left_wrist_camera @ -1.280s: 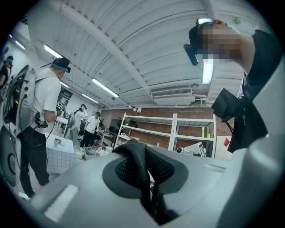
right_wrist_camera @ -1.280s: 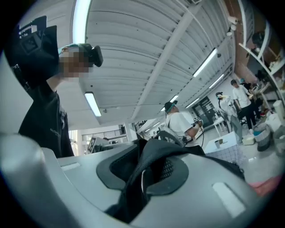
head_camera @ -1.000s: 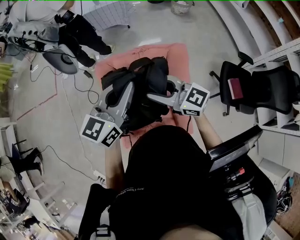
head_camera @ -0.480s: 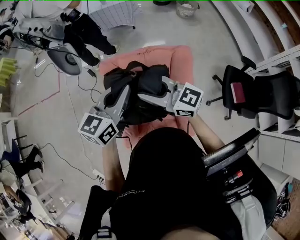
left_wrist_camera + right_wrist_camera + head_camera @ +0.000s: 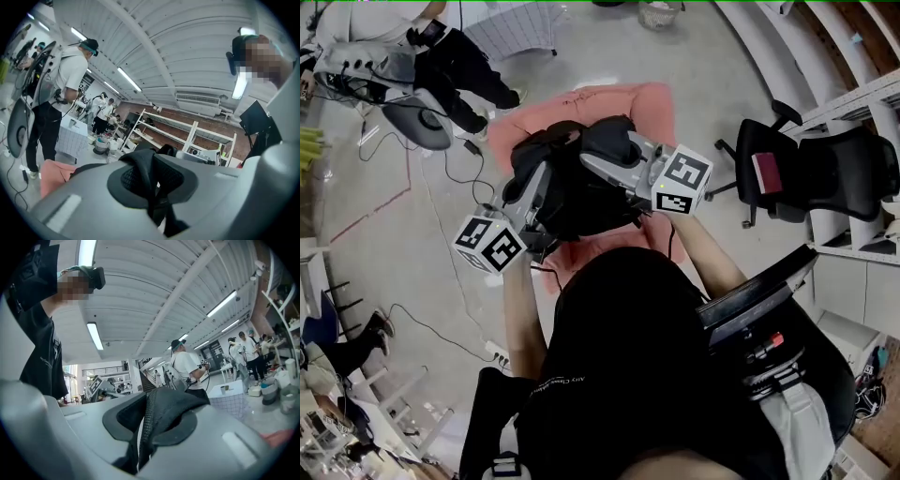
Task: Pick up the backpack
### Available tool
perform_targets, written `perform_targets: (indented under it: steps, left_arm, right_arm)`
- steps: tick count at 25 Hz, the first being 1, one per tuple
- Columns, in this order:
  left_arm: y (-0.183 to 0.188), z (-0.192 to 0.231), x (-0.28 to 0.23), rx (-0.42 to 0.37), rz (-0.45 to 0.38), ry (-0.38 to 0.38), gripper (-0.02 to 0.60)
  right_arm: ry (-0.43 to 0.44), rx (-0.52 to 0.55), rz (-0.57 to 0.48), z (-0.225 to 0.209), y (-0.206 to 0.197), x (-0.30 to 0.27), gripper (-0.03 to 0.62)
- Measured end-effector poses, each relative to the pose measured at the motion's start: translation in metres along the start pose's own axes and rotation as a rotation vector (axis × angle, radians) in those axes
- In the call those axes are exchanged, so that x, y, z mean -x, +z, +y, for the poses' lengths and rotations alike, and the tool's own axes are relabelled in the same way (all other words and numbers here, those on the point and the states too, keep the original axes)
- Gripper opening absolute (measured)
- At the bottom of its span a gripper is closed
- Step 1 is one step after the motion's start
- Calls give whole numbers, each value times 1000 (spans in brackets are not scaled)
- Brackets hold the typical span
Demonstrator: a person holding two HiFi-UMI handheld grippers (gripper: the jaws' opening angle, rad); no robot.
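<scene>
A black backpack (image 5: 581, 192) hangs bunched between my two grippers above a salmon-pink covered table (image 5: 633, 103). My left gripper (image 5: 534, 183) comes in from the lower left, shut on a black mesh strap (image 5: 140, 173) that fills its jaws (image 5: 152, 190). My right gripper (image 5: 595, 159) reaches in from the right over the backpack's top. Its jaws have just been closing, and a fold of black zippered fabric (image 5: 164, 411) is pinched between them (image 5: 140, 439). Both point roughly level.
A black office chair (image 5: 792, 173) stands to the right, beside white shelving (image 5: 862, 103). A person (image 5: 459, 66) stands at the upper left near a white checked table (image 5: 525, 33). Cables (image 5: 441, 178) trail over the grey floor. A dark screen (image 5: 759, 295) sits close at my right.
The right gripper has shifted up and left across the backpack's top. The left gripper has slid slightly left. The backpack now looks more bunched between them.
</scene>
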State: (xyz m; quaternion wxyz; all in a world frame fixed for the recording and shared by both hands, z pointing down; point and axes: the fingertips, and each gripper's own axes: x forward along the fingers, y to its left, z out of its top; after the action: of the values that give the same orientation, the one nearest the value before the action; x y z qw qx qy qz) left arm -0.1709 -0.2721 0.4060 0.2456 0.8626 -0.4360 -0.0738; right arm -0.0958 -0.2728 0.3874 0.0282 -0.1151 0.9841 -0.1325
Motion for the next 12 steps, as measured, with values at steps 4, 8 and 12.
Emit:
perform_targets:
  steps: [4, 8, 12]
  left_arm:
    - [-6, -2, -6, -28, 17, -15, 39]
    - [-15, -11, -11, -165, 59, 7, 40]
    - [-14, -13, -14, -279, 50, 75, 40]
  right_arm:
    - [-61, -24, -31, -17, 5, 14, 67]
    - [-109, -8, -54, -21, 5, 26, 64]
    - [-149, 79, -48, -15, 4, 27, 63]
